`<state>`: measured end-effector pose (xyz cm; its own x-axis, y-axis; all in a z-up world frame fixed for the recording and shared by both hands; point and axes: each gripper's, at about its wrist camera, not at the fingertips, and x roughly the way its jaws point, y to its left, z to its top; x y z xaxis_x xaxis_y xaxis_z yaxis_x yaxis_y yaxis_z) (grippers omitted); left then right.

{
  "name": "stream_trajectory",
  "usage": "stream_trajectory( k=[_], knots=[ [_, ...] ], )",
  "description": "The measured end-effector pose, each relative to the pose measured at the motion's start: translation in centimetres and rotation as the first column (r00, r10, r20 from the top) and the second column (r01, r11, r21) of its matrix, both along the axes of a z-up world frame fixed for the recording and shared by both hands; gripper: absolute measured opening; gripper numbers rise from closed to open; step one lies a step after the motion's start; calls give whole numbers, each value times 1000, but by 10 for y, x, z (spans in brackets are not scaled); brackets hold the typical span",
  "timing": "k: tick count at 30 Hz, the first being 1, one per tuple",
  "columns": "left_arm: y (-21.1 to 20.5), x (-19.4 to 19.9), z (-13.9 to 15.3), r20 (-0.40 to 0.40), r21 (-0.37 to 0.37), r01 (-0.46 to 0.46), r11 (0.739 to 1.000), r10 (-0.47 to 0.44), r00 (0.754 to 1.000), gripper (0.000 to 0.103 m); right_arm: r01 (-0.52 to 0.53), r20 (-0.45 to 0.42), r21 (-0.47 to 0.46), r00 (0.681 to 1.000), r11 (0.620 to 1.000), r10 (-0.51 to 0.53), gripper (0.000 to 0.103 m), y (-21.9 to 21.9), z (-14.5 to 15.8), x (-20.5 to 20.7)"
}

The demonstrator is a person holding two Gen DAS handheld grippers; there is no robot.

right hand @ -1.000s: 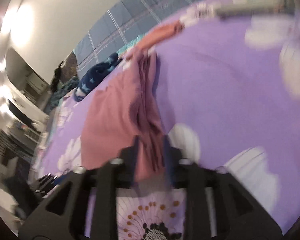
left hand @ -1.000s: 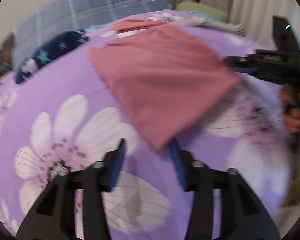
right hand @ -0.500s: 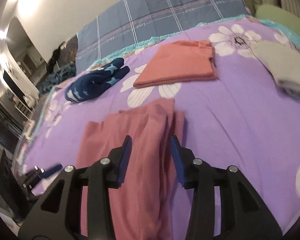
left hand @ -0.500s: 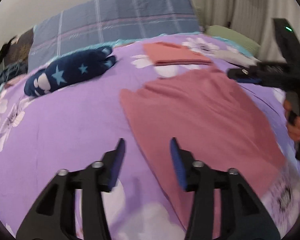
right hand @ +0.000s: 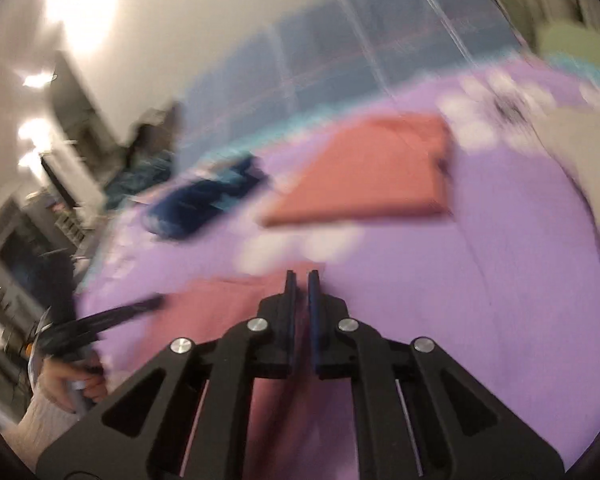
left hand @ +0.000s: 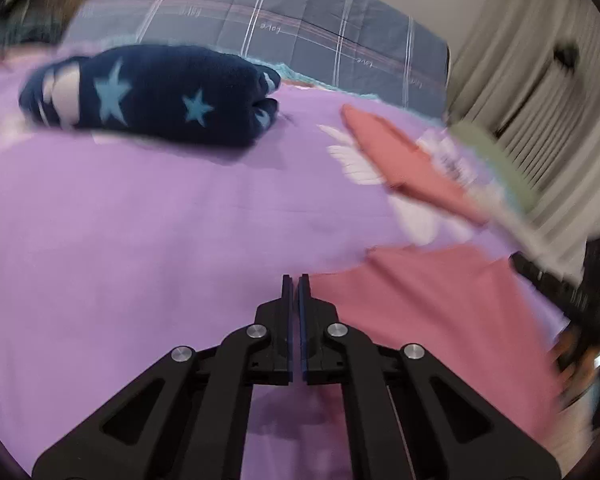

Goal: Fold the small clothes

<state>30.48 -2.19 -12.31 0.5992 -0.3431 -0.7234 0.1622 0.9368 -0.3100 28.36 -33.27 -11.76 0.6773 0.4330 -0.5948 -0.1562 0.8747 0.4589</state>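
A dusty-pink garment (left hand: 440, 312) lies flat on the purple flowered bedspread (left hand: 160, 208); it also shows in the right wrist view (right hand: 224, 308). My left gripper (left hand: 294, 280) is shut at the garment's near-left corner, with the cloth edge at its tip. My right gripper (right hand: 302, 276) is shut at the garment's far corner. Whether cloth is pinched in either one is hidden by the fingers. The left gripper also shows at the left of the right wrist view (right hand: 112, 316), blurred.
A folded salmon garment (right hand: 376, 168) lies further up the bed, also in the left wrist view (left hand: 404, 164). A navy star-patterned bundle (left hand: 156, 92) lies at the back left. A grey plaid pillow (left hand: 300, 28) and a green pillow (left hand: 496, 156) are behind. A pale folded cloth (right hand: 580, 160) lies right.
Both grippers have closed; half a second ago their jaws were open. Both cameras have moved lower and closer to the pink garment's edges.
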Motion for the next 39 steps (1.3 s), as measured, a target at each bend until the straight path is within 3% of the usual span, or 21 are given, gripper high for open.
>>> stream_trajectory(
  k=[2,3,7,11,12,14,15,16,17,18,19,23,25,28,29,31,32,34,36,38,39],
  knots=[
    [7,1,-2,-18,-57,-7,998,6,1000,2,35,-119,69,993,997,-27,6,-11,-23,9],
    [10,-1,1,-10,-76,-5,997,4,1000,2,43,-118,80,992,996,-34,6,-13,-23,8],
    [10,-17,21,29,-65,15,998,-13,999,16,43,13,15,999,999,-43,6,-3,19,-18],
    [-18,-40,33,56,-80,159,984,-154,986,18,-129,99,1,987,992,129,14,28,49,-38],
    [-31,-47,30,48,-63,212,975,-209,977,18,-195,88,13,977,981,193,14,38,46,-40],
    [-56,-57,14,6,93,247,964,-249,968,19,-298,13,-8,954,954,298,14,55,24,-35],
    [-65,-64,6,39,179,243,953,-253,967,20,-272,-21,-84,962,959,272,10,59,13,-32],
    [-70,-67,2,63,214,245,946,-263,963,20,-194,-55,-232,981,953,186,0,59,-6,-25],
    [-74,-67,2,62,235,242,941,-263,963,20,-187,-65,-229,982,955,177,0,51,-22,-19],
    [-76,-68,5,66,254,232,939,-256,964,21,-171,-68,-118,984,978,164,0,38,-24,-17],
    [-77,-70,5,69,263,229,937,-255,964,21,-156,-79,-78,986,985,150,0,33,-22,-17],
    [-66,-79,12,80,242,217,946,-242,967,21,-109,-45,-155,994,982,103,0,44,-3,-33],
    [-58,-89,23,71,193,202,960,-219,973,25,-97,-30,-122,995,988,94,7,41,8,-52],
    [-58,-112,39,68,124,252,960,-262,963,27,-191,18,-72,981,979,192,7,45,24,-91],
    [-60,-123,42,73,111,280,953,-289,954,28,-224,30,-90,973,970,227,7,52,26,-106],
    [-66,-150,43,73,110,346,932,-355,932,41,-263,23,-149,963,953,270,10,58,25,-131],
    [-71,-160,37,62,142,362,921,-373,926,51,-262,5,-196,963,945,268,12,59,20,-140],
    [-86,-177,12,31,278,385,880,-408,912,52,-221,-43,-345,974,912,220,9,64,-5,-150],
    [-95,-191,7,58,356,363,861,-408,911,52,-206,-36,-387,977,899,208,9,66,-16,-156],
    [-96,-197,17,47,320,385,866,-420,906,52,-182,-24,-391,982,902,187,13,69,-1,-162],
    [-95,-202,25,50,269,406,873,-434,900,53,-185,-2,-368,980,911,198,22,68,11,-167]
  ],
)
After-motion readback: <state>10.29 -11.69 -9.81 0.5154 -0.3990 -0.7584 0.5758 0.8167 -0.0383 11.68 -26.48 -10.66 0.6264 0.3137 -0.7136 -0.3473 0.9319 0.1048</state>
